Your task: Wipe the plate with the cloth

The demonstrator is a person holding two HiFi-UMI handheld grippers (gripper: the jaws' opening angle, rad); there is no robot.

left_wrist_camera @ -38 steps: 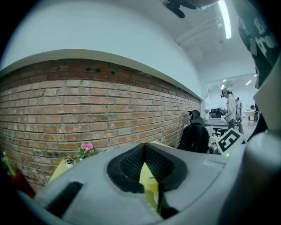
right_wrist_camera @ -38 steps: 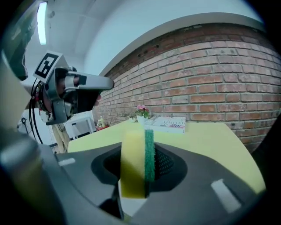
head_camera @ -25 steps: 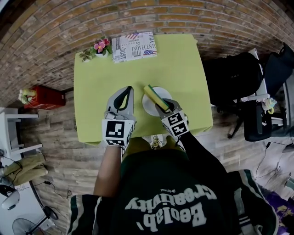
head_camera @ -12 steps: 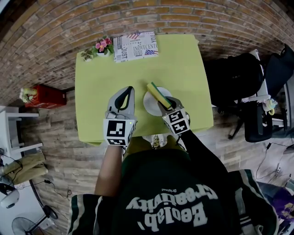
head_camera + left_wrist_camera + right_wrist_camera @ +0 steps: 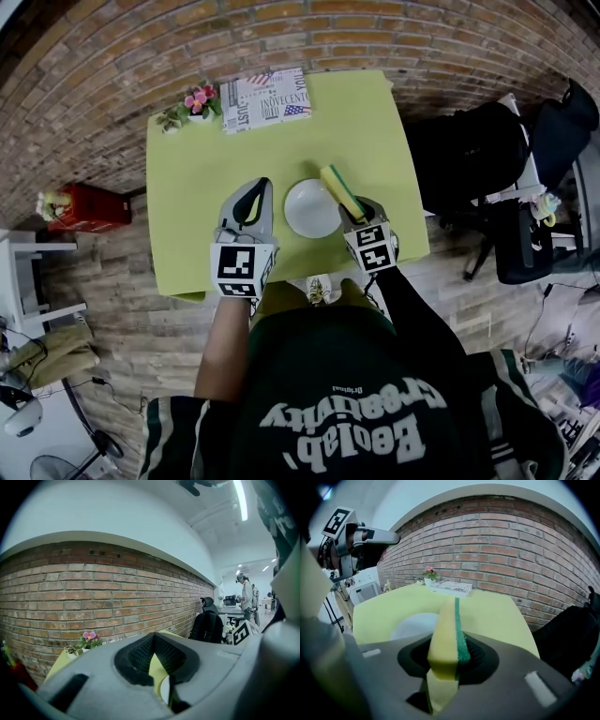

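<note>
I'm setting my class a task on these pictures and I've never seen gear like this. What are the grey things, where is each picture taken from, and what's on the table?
There is no robot here: a person holds a grey gripper tool in each hand. The head view looks down from a camera on the person's head. Each gripper view comes from a camera riding on that gripper, looking along its fingers. The yellow-green table carries a white plate, with a flower pot and a printed box at its far edge. The right gripper is shut on a yellow-and-green sponge, at the plate's right rim. The left gripper is shut and empty, left of the plate.
</note>
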